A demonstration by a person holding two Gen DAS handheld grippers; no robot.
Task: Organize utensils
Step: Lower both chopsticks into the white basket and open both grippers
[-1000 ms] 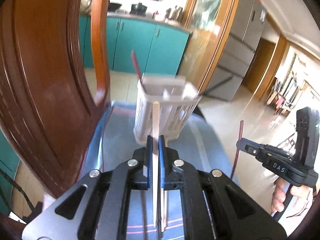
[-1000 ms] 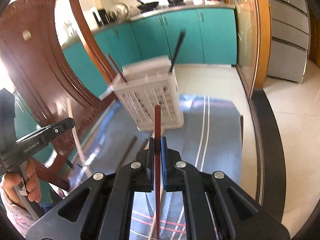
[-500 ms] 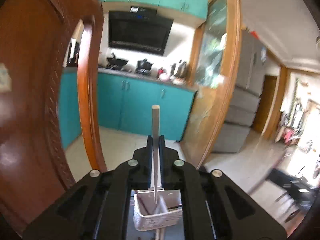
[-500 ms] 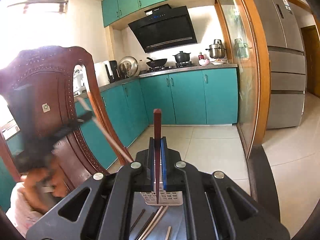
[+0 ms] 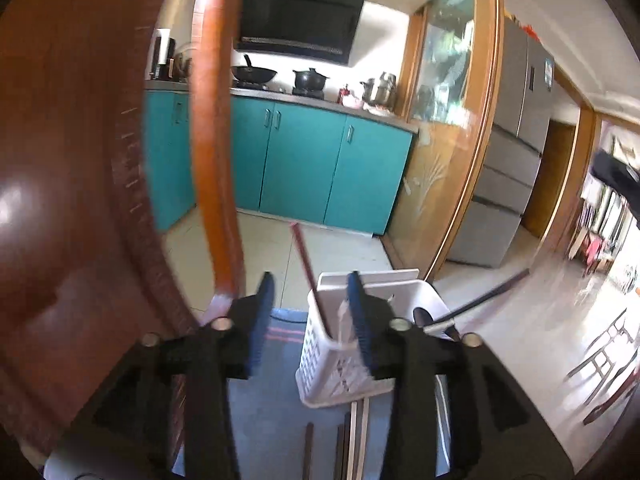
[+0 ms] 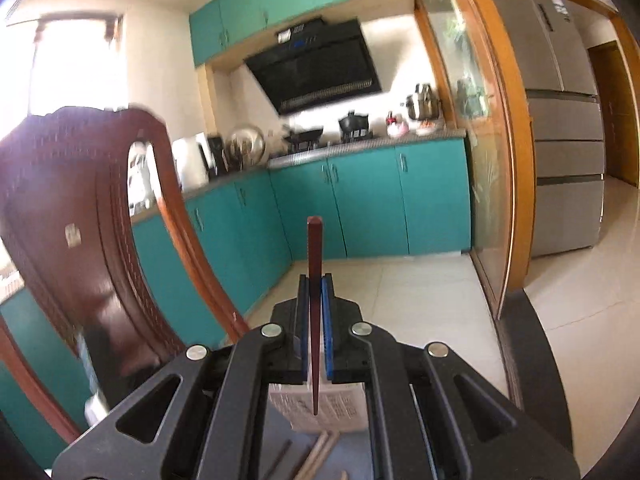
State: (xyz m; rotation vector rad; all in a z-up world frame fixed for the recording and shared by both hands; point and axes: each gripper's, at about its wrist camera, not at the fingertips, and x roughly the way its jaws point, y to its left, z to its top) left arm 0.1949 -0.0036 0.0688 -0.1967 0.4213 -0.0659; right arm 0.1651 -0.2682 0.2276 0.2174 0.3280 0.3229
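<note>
Dark-red chopstick [image 6: 314, 280] stands upright, clamped in my right gripper [image 6: 315, 292], directly above the white utensil basket [image 5: 340, 364]; my left gripper [image 5: 310, 316], jaws just opened, is empty.

The white basket [image 5: 352, 360] is partly covered by the left gripper's right finger [image 5: 360, 320], and a pale streak just inside it is too smeared to identify. In the right wrist view, black gripper arms [image 6: 320, 392] hide most of the basket. Loose chopsticks [image 5: 352, 440] on the blue cloth run off the bottom edge. The wooden chair back [image 5: 80, 200] is blurred.
</note>
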